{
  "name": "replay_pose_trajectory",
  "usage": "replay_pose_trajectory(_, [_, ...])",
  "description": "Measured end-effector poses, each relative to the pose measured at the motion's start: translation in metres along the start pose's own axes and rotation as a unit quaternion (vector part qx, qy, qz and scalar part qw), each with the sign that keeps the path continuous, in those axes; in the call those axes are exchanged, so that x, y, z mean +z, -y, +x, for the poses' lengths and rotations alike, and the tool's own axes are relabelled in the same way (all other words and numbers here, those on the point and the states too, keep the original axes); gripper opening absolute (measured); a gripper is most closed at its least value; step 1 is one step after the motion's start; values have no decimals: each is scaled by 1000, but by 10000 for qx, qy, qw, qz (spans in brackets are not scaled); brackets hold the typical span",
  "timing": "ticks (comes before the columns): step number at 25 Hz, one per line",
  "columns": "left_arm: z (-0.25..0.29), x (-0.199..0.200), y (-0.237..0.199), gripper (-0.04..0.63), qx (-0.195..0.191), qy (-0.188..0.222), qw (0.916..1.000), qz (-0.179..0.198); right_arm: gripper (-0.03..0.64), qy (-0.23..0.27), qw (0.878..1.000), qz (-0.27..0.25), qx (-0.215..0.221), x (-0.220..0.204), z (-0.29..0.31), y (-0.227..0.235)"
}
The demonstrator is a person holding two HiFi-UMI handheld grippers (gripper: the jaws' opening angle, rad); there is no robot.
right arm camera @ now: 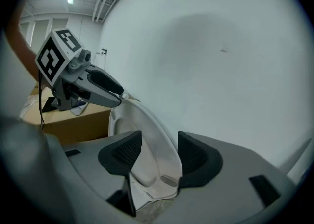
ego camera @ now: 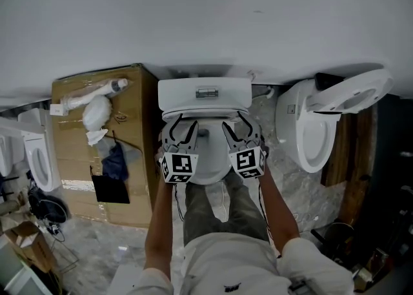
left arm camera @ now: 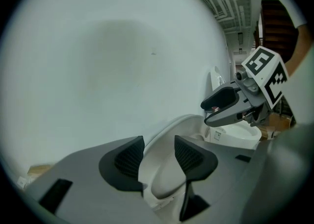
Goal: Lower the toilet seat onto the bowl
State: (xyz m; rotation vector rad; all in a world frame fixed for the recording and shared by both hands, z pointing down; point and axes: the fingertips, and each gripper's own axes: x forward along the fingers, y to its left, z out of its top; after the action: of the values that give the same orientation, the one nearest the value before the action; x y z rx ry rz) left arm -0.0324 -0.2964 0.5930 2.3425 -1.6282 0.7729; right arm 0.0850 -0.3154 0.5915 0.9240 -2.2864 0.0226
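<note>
A white toilet with its tank [ego camera: 205, 93] stands against the wall in the head view. Its seat [ego camera: 206, 158] is tilted partway above the bowl. My left gripper [ego camera: 182, 126] is at the seat's left side, my right gripper [ego camera: 237, 124] at its right side. In the left gripper view the seat rim [left arm camera: 159, 169] lies between the left gripper's [left arm camera: 158, 152] jaws, which stand apart. In the right gripper view the seat [right arm camera: 147, 154] fills the gap of the right gripper [right arm camera: 159, 149], its rim against the right pad [right arm camera: 189, 157].
A cardboard box [ego camera: 106, 139] with bags and a pipe on it stands left of the toilet. A second toilet [ego camera: 303, 126] with a raised seat [ego camera: 352, 93] stands to the right, and a third [ego camera: 39, 158] at far left. The person's legs are in front of the bowl.
</note>
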Motion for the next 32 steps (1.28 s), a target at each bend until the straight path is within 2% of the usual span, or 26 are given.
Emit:
replay_pose_trajectory(6, [10, -9, -2, 243, 0, -118, 9999, 87, 256, -239, 9991, -350, 34, -13, 16, -3])
replay_pose_trajectory(15, [14, -14, -4, 268, -31, -158, 9998, 143, 253, -345, 9984, -437, -112, -19, 27, 0])
replay_pose_trajectory(21, [13, -17, -5, 265, -50, -169, 9997, 158, 195, -330, 9977, -473, -366, -20, 22, 3])
replay_pose_trajectory(25, [10, -22, -4, 229, -107, -188, 9996, 204, 154, -306, 9972, -398, -546, -20, 17, 4])
replay_pose_trajectory(32, [6, -28, -2, 208, -214, -191, 9991, 300, 141, -283, 9972, -241, -654, -24, 7, -2])
